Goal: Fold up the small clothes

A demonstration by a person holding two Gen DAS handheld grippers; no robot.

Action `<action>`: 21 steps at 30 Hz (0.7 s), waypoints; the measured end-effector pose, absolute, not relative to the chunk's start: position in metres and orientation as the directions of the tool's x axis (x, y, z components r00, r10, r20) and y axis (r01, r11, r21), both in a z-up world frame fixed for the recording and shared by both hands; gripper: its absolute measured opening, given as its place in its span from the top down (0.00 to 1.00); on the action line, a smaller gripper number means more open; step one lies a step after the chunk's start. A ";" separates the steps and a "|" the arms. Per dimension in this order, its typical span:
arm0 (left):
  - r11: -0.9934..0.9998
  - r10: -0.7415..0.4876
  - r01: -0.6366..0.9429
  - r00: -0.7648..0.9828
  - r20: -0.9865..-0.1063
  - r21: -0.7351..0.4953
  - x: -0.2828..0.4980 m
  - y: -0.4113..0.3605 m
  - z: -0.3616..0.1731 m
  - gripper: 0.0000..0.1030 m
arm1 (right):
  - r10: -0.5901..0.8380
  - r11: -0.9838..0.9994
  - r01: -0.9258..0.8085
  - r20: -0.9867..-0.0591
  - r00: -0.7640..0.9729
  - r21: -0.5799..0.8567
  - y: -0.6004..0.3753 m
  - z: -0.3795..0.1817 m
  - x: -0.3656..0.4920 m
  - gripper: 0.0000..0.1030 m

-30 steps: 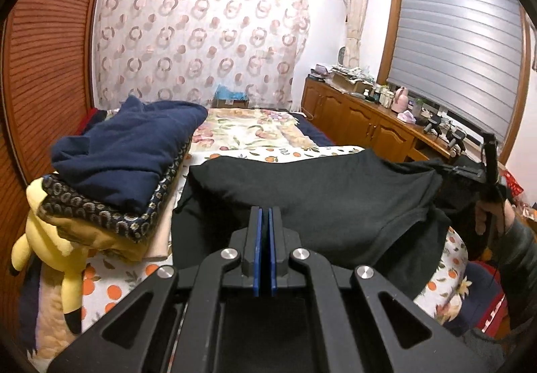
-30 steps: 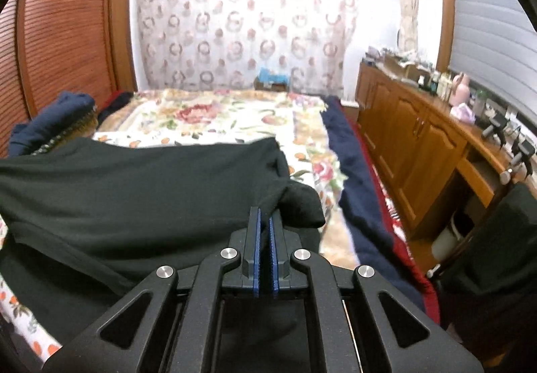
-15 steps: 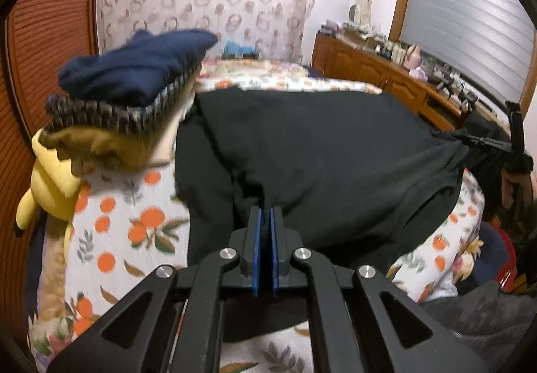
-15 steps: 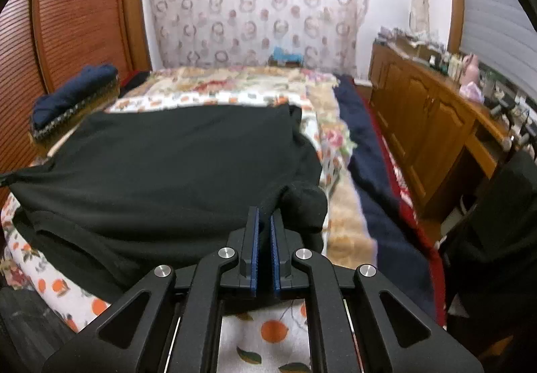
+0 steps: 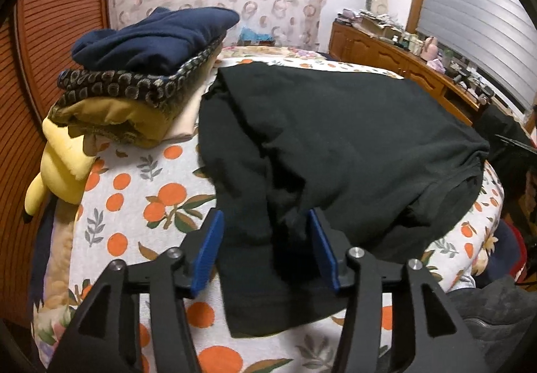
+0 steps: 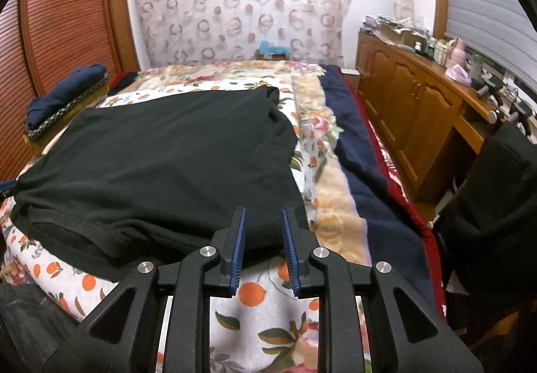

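Observation:
A black garment (image 5: 335,145) lies folded over itself on the bed, spread across the orange-print sheet (image 5: 141,192). It also shows in the right wrist view (image 6: 161,165). My left gripper (image 5: 266,225) is open, its blue pads either side of the garment's near left edge, holding nothing. My right gripper (image 6: 263,222) is open over the garment's near right corner, holding nothing.
A stack of folded clothes (image 5: 147,51), navy on top, sits at the bed's left, with a yellow plush toy (image 5: 63,165) beside it. A wooden cabinet (image 6: 419,111) runs along the right. A navy blanket (image 6: 362,165) lies on the bed's right side.
Both grippers lowered the black garment onto the bed, then opened and let go of it. The garment now lies flat.

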State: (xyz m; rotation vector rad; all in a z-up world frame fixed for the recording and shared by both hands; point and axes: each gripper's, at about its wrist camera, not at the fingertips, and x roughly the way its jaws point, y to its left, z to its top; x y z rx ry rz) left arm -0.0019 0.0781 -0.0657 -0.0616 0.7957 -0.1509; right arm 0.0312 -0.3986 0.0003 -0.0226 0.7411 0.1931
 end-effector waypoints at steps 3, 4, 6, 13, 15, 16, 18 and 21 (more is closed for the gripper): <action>0.988 -0.157 0.102 0.683 -0.714 -0.120 0.001 0.082 -0.070 0.48 | 0.175 0.980 -0.193 -0.662 0.729 0.047 -0.395 0.002 0.030 0.78; 0.988 -0.151 0.096 0.680 -0.718 -0.117 0.001 0.082 -0.072 0.48 | 0.180 0.979 -0.199 -0.658 0.731 0.048 -0.393 0.003 0.031 0.77; 0.988 -0.153 0.092 0.674 -0.723 -0.123 0.002 0.084 -0.075 0.47 | 0.193 0.976 -0.212 -0.654 0.731 0.051 -0.387 0.003 0.033 0.76; 0.987 -0.156 0.088 0.662 -0.733 -0.131 0.003 0.084 -0.079 0.47 | 0.268 0.955 -0.286 -0.641 0.719 0.078 -0.353 0.001 0.043 0.69; 0.987 -0.157 0.088 0.660 -0.735 -0.132 0.003 0.084 -0.079 0.47 | 0.289 0.948 -0.307 -0.641 0.711 0.086 -0.342 0.000 0.046 0.65; 0.987 -0.157 0.088 0.659 -0.735 -0.133 0.003 0.083 -0.080 0.47 | 0.308 0.940 -0.327 -0.642 0.702 0.093 -0.333 -0.001 0.048 0.64; 0.987 -0.159 0.088 0.658 -0.736 -0.135 0.003 0.083 -0.080 0.47 | 0.339 0.926 -0.363 -0.645 0.685 0.101 -0.318 -0.003 0.051 0.63; 0.986 -0.163 0.090 0.658 -0.735 -0.139 0.004 0.083 -0.080 0.47 | 0.376 0.906 -0.411 -0.647 0.663 0.105 -0.294 -0.005 0.054 0.60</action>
